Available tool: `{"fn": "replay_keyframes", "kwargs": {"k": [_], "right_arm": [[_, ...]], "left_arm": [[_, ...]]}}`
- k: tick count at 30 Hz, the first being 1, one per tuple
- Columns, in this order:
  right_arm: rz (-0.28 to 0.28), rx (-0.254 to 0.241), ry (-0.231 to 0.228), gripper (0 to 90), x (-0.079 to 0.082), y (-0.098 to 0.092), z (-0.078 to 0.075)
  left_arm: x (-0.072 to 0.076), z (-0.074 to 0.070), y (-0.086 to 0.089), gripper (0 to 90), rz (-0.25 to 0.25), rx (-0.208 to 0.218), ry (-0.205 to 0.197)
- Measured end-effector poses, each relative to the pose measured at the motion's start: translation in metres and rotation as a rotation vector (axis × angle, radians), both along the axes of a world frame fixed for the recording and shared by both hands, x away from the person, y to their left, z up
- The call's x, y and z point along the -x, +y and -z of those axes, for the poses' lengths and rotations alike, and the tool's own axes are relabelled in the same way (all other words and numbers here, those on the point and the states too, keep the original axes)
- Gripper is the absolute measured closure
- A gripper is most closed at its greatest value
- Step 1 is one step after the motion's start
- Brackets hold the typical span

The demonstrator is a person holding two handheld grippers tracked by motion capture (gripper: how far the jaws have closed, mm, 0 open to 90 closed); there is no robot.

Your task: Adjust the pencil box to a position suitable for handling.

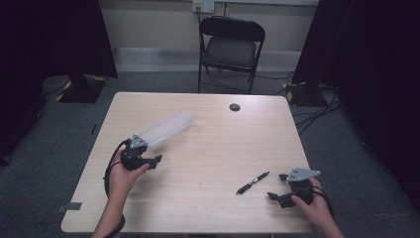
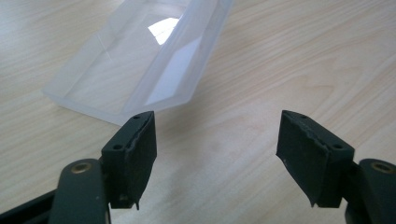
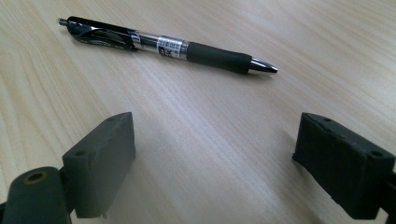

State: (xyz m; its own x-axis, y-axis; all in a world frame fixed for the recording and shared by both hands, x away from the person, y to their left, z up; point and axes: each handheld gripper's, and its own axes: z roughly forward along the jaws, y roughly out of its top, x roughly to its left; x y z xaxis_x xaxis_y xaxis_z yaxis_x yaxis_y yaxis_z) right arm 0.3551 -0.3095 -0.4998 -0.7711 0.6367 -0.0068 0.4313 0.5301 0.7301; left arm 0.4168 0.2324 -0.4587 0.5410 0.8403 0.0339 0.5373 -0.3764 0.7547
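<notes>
Left gripper [image 1: 151, 148] jaws wide apart, nothing between them. Clear plastic case [image 2: 140, 60] lies on the table [image 1: 208, 148] just ahead of its jaw tips, nearer the left jaw, not touching (long axis runs away from the gripper). Right gripper [image 1: 280, 186] also spread wide, empty. Black pen [image 3: 163, 44] lies flat crosswise just ahead of its jaws, apart from them.
</notes>
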Motion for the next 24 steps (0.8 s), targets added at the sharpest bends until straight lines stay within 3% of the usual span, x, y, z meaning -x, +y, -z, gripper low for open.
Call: {"fn": "replay_keyframes", "kwargs": {"k": [7,8,12,14,22,23,24], "right_arm": [[-0.003,-0.001,0.001,11.5,0.0,0.0,0.0],[-0.003,-0.001,0.001,11.5,0.0,0.0,0.0],[-0.005,-0.002,0.002,11.5,0.0,0.0,0.0],[-0.005,-0.001,0.001,11.4,0.0,0.0,0.0],[-0.007,-0.002,0.003,11.5,0.0,-0.001,0.0],[-0.007,-0.001,0.002,11.5,0.0,-0.001,0.0],[-0.007,-0.001,0.001,11.5,0.0,-0.001,0.0]], "left_arm": [[-0.006,-0.003,-0.003,31.3,-0.006,-0.008,-0.017],[-0.007,-0.004,-0.003,31.3,0.01,-0.028,-0.019],[-0.01,-0.002,-0.005,39.6,0.009,-0.027,-0.029],[-0.012,-0.004,-0.004,42.5,0.025,-0.059,-0.037],[-0.015,-0.007,-0.012,56.9,0.01,-0.073,-0.05],[-0.016,-0.008,-0.011,58.3,0.023,-0.098,-0.052],[-0.016,-0.008,-0.013,58.8,0.013,-0.093,-0.06]]}}
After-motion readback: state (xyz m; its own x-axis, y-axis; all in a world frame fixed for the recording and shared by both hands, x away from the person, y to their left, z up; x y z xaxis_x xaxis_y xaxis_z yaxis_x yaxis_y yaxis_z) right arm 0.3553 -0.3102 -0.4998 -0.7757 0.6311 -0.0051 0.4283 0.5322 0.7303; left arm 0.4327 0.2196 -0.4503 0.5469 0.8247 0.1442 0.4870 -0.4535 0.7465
